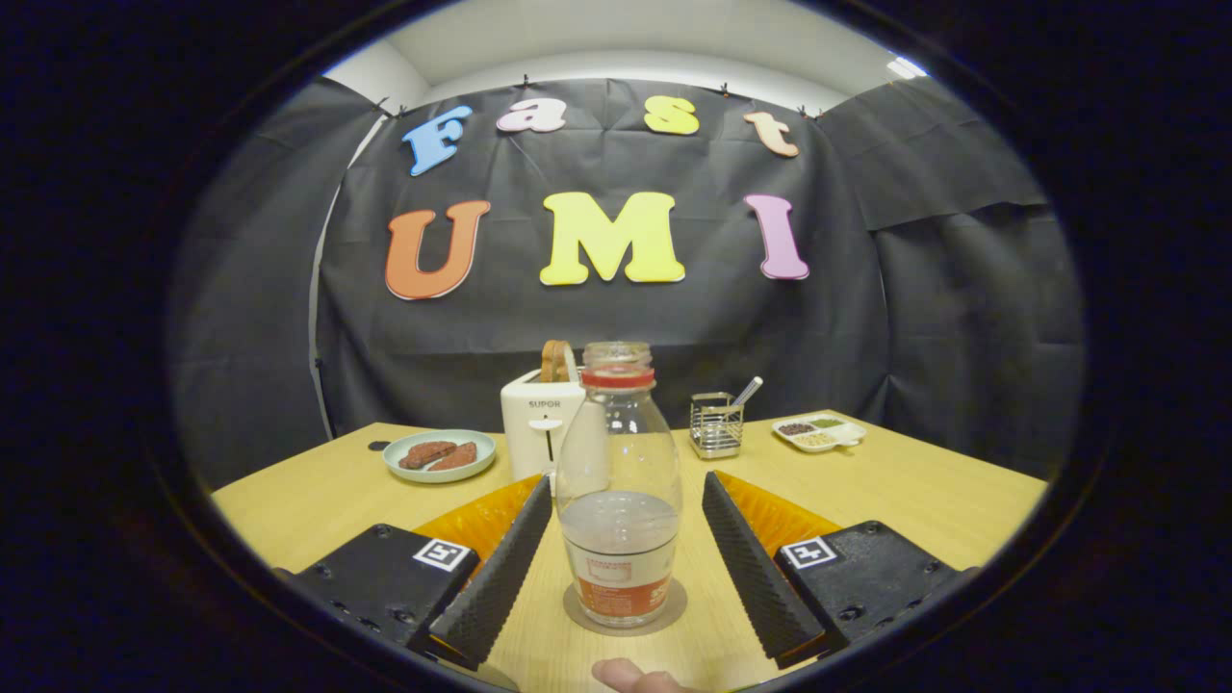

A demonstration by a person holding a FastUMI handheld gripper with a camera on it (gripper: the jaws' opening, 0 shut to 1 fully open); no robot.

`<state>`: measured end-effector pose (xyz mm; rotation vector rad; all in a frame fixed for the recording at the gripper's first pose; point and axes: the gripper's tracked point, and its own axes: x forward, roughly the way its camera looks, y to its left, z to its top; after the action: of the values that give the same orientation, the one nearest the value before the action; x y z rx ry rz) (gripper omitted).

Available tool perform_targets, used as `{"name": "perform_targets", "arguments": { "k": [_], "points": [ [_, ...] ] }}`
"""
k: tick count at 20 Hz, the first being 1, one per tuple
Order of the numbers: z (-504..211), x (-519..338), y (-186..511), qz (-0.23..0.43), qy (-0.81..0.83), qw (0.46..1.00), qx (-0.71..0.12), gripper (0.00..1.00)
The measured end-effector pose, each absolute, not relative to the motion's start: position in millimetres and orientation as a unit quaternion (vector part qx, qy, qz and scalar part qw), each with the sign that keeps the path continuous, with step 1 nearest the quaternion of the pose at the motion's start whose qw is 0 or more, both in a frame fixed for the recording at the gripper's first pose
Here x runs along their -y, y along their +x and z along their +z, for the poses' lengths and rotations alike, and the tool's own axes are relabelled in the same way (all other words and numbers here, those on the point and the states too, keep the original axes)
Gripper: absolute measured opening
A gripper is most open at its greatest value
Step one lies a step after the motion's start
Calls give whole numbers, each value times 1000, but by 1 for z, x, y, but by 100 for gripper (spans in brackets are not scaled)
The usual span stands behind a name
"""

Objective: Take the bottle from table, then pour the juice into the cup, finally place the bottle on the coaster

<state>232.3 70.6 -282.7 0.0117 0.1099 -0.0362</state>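
Gripper view: the hand-held gripper (621, 539) gapes wide, gripping nothing. Between its fingers a clear glass bottle (619, 500) stands on a round grey coaster (674, 606). Beyond, the white toaster (539, 428) reads "SUPOR".

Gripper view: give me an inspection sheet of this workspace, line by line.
Surface: light wooden table, with a small dark spot near the plate.
Job's things: clear bottle with a red neck ring, no cap, partly filled with clear liquid, standing upright on a round coaster. No cup seen.
Clutter: white toaster holding bread; plate with two brown pieces; wire caddy with a utensil; white divided tray of small foods.
Grippers: tongs open, a finger on each side of the bottle, neither pressing it. A fingertip shows just behind.
Cables: nothing seen.
Surroundings: black cloth booth wall; pale ceiling above.
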Motion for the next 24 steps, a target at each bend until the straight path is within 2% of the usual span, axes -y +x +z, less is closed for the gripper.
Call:
{"name": "perform_targets", "arguments": {
  "k": [12, 24],
  "points": [
    [-189, -33, 139, -41, 2, 999, -34, 100],
    [-121, -31, 31, -13, 10, 999, -30, 100]
  ]
}}
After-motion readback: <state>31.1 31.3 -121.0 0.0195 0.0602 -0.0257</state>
